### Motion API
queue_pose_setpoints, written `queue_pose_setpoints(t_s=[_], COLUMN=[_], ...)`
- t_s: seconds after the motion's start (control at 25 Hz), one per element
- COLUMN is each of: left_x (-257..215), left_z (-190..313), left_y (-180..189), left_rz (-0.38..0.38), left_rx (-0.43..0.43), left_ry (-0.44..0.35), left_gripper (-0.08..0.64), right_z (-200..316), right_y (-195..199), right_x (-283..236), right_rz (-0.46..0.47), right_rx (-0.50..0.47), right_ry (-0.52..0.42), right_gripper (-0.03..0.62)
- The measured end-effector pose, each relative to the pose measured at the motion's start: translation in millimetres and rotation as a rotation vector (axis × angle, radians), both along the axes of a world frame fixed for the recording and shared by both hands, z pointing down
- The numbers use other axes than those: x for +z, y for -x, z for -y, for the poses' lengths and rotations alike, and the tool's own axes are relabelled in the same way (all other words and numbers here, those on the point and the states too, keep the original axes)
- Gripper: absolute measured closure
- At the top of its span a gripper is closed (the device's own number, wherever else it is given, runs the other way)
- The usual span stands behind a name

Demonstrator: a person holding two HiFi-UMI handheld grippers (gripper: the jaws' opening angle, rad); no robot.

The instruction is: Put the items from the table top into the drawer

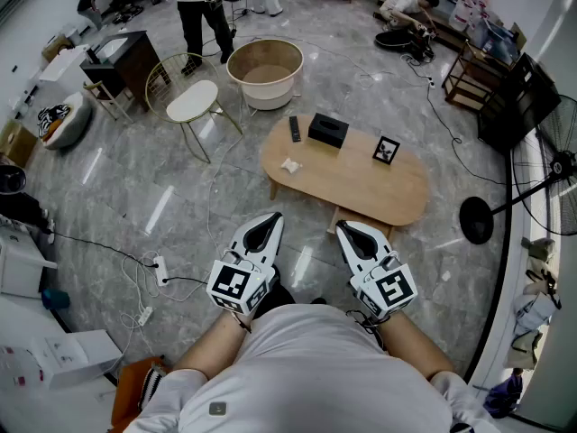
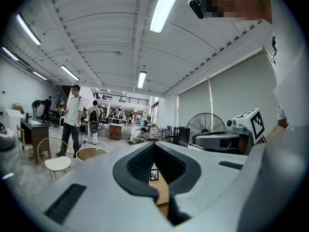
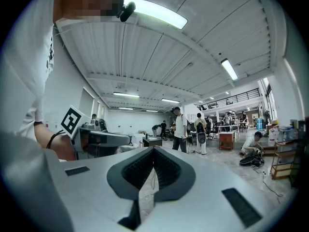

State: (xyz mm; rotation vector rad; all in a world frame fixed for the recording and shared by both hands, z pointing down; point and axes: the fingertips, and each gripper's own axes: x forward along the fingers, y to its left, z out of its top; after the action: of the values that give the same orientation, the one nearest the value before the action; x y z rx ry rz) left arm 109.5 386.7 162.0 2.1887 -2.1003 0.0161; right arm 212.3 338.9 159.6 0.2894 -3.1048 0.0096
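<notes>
Jaws together, empty; wooden table (image 1: 361,183); marble floor (image 1: 135,179).

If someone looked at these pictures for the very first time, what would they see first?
Probably the two white grippers with square-marked cubes at the bottom of the head view, the left gripper and the right gripper, both shut and empty. Ahead of them stands an oval wooden table holding a black box, a remote, a small picture frame and a white crumpled scrap. A big round tub sits beyond it.
</notes>
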Motion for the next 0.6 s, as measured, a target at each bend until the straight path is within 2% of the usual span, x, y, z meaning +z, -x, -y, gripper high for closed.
queue_pose_setpoints(t_s=[0.32,0.6], left_x=[9,14], left_z=[10,28], left_y=[39,106], left_rz=[-0.013,-0.015], left_rx=[0.002,0.03], left_ry=[-0.001,0.019], left_gripper=[0.551,0.551], right_z=[9,20], right_y=[37,114], right_x=[6,17], right_rz=[-0.019,-0.079], right_rx=[-0.005,-0.036], right_ry=[-0.019,0.008], right_gripper=[0.571,0.569])
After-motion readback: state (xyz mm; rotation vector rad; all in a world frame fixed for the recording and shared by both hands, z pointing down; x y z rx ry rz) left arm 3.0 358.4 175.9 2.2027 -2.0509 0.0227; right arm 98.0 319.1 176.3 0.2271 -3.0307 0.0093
